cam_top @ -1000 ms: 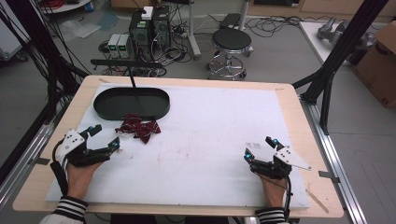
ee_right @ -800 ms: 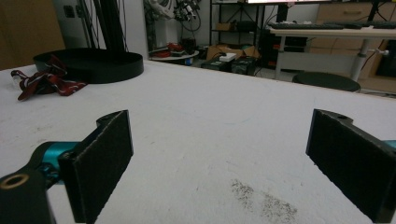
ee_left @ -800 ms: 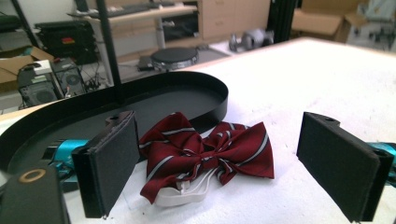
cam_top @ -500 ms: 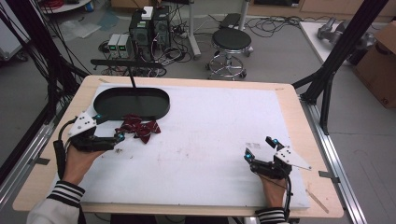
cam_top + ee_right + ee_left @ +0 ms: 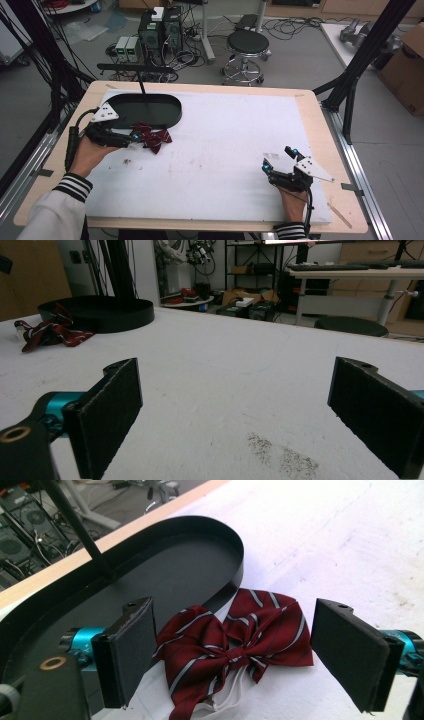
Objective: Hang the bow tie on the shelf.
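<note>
White foam-covered table top point(image 5: 235, 150) lay under both grippers. Shallow black oval tray point(image 5: 145, 107) sat just beyond left gripper point(image 5: 134, 138). Dark red striped fabric bow tie point(image 5: 235, 640) lay between its wide-apart jaws, touching tray wall. Right gripper point(image 5: 280, 161) rested well apart, jaws spread, nothing between.

Judgement: best closed on centre knot, low, clear of tray wall.

Left gripper view showed white strap point(image 5: 225, 705) under bow; high view too coarse.

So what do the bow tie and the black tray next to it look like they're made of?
The bow tie looks like woven fabric, slightly shiny: dark red with pale diagonal stripes, soft folds, and a white strap showing underneath. The tray looks like rigid plastic or painted metal, matte black: thin upright wall, smooth flat floor. Which one, I cannot tell.
</note>
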The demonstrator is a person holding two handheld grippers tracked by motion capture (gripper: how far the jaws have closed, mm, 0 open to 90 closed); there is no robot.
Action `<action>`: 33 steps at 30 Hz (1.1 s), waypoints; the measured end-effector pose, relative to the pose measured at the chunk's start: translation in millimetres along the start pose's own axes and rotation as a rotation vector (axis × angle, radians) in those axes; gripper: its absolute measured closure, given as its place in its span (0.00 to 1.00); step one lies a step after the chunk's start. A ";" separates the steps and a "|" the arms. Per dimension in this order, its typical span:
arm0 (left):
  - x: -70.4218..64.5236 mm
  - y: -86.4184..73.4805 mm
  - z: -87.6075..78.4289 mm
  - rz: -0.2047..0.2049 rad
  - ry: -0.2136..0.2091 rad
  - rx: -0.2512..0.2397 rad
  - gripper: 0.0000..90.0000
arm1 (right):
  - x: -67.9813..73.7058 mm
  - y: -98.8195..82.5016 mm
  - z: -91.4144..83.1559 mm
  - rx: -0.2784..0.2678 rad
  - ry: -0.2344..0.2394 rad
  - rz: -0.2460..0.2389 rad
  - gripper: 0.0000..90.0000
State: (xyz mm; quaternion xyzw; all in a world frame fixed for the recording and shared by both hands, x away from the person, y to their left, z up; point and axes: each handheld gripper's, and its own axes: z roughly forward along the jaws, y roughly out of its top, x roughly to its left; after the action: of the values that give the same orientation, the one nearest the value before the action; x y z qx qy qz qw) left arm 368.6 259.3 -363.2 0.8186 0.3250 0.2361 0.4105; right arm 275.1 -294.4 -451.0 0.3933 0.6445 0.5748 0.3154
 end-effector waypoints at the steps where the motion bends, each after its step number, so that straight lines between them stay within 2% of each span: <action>1: 0.7 0.7 2.0 0.005 -0.001 0.011 0.22 | 0.1 0.0 0.0 0.000 0.000 0.000 0.07; 7: 3.9 2.3 10.5 0.016 -0.012 0.051 0.26 | -0.2 0.0 -0.1 0.000 0.001 0.000 0.07; 11: 2.1 2.2 18.2 0.051 -0.026 0.078 0.33 | -0.1 0.0 -0.1 0.000 0.001 0.000 0.07; 15: 0.7 0.5 26.3 0.067 -0.034 0.106 0.34 | -0.1 0.0 0.0 0.000 0.000 0.000 0.07; 17: 1.4 1.1 31.0 0.081 -0.044 0.128 0.36 | 0.0 0.0 0.0 0.000 0.000 -0.001 0.07; 24: 7.5 4.7 37.7 0.085 -0.075 0.140 0.37 | -0.7 0.0 0.2 -0.003 -0.002 -0.006 0.07; 26: 9.7 4.3 41.0 0.106 -0.084 0.177 0.37 | -0.5 0.0 -0.1 -0.003 -0.005 0.006 0.07; 28: 10.1 3.6 42.7 0.102 -0.088 0.180 0.37 | -0.5 0.0 -0.1 -0.003 -0.005 0.005 0.07; 30: 12.2 2.7 44.3 0.120 -0.108 0.190 0.41 | -0.5 0.0 -0.1 -0.003 -0.005 0.003 0.07; 32: 11.9 2.1 45.8 0.119 -0.114 0.196 0.41 | -0.5 0.0 -0.1 -0.003 -0.007 0.004 0.07; 33: 11.9 0.8 48.3 0.141 -0.126 0.207 0.42 | -0.5 0.0 -0.2 -0.003 -0.009 0.007 0.07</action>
State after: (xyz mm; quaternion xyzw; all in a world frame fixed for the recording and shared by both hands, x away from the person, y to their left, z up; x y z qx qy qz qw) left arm 408.6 242.6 -387.8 0.8905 0.2631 0.1778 0.3259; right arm 275.3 -294.9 -451.0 0.3977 0.6409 0.5751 0.3168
